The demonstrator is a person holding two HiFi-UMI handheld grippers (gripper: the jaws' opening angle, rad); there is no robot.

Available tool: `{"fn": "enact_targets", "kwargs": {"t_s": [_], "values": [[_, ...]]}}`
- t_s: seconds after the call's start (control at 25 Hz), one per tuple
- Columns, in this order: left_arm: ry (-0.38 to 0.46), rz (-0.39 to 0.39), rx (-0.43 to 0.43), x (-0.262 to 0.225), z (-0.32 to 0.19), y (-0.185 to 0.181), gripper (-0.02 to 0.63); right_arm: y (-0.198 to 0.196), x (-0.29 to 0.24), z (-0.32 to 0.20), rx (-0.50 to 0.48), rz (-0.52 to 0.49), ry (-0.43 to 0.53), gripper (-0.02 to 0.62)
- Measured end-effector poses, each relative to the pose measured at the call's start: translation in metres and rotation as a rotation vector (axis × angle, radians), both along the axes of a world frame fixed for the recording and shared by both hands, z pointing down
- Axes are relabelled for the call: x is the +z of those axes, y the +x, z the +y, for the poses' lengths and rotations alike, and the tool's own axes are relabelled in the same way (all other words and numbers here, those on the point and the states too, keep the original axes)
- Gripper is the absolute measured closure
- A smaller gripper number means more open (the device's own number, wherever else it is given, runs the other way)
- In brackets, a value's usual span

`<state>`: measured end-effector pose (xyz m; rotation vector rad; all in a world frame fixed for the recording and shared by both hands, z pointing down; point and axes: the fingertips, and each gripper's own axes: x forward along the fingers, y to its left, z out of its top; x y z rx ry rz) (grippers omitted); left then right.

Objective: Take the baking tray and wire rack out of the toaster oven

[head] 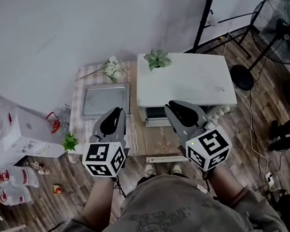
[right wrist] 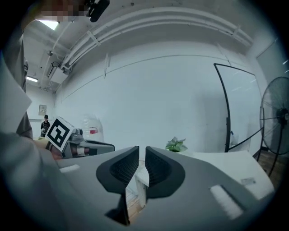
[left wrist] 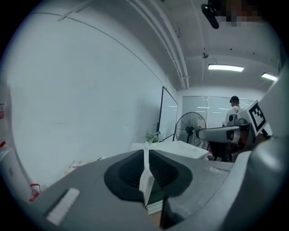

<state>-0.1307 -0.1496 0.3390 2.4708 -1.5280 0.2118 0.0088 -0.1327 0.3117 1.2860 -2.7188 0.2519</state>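
- Baking tray [head: 104, 99] flat on checked cloth [head: 83, 81], just left of white toaster oven [head: 182, 77]. Judged already out of the oven. Long side runs parallel to the oven front.
- Wire rack [head: 156, 120]: thin bars at the oven's front edge, partly covered by the right tool. Probably the rack, still in the oven mouth; not certain from this angle.
- Left hand-held gripper [head: 116, 112]: jaws drawn to a thin slit, nothing between them. Tip above the near right corner of the tray.
- Right hand-held gripper [head: 171, 106]: jaws likewise at a thin slit and empty. Tip at the oven front, so the nearer of the two to the rack.
- Deciding relation: rack ahead of and below the right tool, long axis along the oven front, crosswise to the jaws' line. Judgement: jaws must widen before closing on the front bar, then a straight pull toward the body over the wooden surface [head: 154, 141].
- View differences: head view alone gives the layout of tray, cloth and oven. Both gripper views look level across the oven top and show wall, potted plant [right wrist: 176, 145] and fan [left wrist: 189, 128], but no tray.
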Motion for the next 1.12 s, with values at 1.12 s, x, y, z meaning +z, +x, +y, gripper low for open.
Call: {"fn": "enact_targets", "kwargs": {"t_s": [1.12], "values": [[0.202, -0.027, 0.277, -0.086, 0.0, 0.145, 0.604, 0.167, -0.08, 0.046, 0.243, -0.117, 0.121, 0.569]]}}
